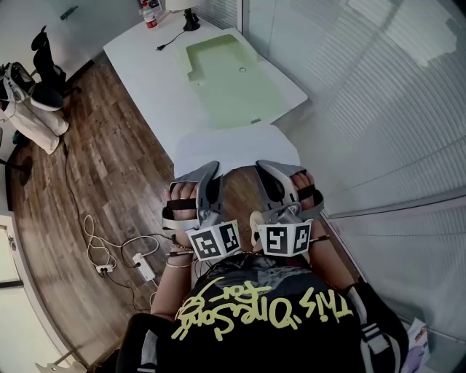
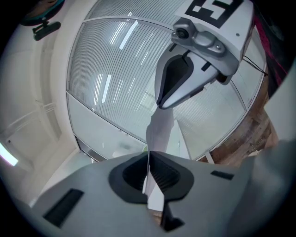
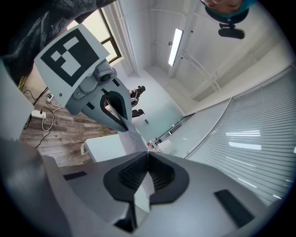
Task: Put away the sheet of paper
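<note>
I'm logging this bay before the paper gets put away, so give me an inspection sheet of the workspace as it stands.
Surface: white table with a green mat on it.
Job's things: sheet of paper held up by both grippers at the table's near end.
Clutter: lamp base and bottles at the table's far end.
Grippers: left gripper and right gripper, jaws of each shut on the sheet.
Cables: black plug lead on the table; power strip and white cords on the wood floor.
Surroundings: office chair at left, glass partition at right.
</note>
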The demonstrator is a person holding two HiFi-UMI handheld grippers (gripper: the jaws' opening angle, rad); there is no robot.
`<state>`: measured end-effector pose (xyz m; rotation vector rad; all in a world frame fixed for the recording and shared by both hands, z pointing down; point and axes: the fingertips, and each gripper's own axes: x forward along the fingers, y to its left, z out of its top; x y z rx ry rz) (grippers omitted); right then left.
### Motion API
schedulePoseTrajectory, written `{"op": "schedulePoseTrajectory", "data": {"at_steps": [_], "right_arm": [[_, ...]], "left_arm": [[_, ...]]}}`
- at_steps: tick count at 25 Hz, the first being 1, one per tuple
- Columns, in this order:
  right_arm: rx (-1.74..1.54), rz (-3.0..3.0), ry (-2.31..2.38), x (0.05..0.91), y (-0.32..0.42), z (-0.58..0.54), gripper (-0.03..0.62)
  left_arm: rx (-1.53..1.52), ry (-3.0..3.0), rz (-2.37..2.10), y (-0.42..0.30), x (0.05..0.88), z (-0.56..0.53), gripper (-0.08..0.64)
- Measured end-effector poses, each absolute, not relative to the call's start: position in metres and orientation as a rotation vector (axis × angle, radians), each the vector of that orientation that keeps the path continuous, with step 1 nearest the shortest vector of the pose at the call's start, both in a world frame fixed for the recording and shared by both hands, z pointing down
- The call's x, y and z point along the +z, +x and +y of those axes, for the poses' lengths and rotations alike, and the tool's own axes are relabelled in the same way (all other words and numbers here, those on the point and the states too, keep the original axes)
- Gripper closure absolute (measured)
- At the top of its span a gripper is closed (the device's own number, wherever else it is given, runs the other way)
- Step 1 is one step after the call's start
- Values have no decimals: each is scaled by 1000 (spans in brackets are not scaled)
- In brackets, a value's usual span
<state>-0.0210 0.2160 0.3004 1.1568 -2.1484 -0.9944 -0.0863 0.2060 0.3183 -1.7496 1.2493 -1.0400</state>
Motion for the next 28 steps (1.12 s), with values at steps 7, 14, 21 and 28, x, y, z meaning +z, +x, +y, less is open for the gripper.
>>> {"op": "schedulePoseTrajectory", "data": {"at_steps": [7, 14, 21, 28], "right_arm": [[-1002, -2179, 1129, 296, -14, 176, 584], [-1011, -2190, 1109, 293, -7, 152, 584], [-1020, -2213, 1090, 290, -2, 127, 584], [-1022, -2232, 1068, 293, 6, 108, 584]], "left_arm": [[-1064, -1740, 1279, -80, 315, 170, 551], [-1075, -1730, 1302, -74, 311, 147, 551], [-1097, -1719, 1318, -68, 310, 127, 551], [-1112, -1706, 1333, -60, 311, 109, 551]]}}
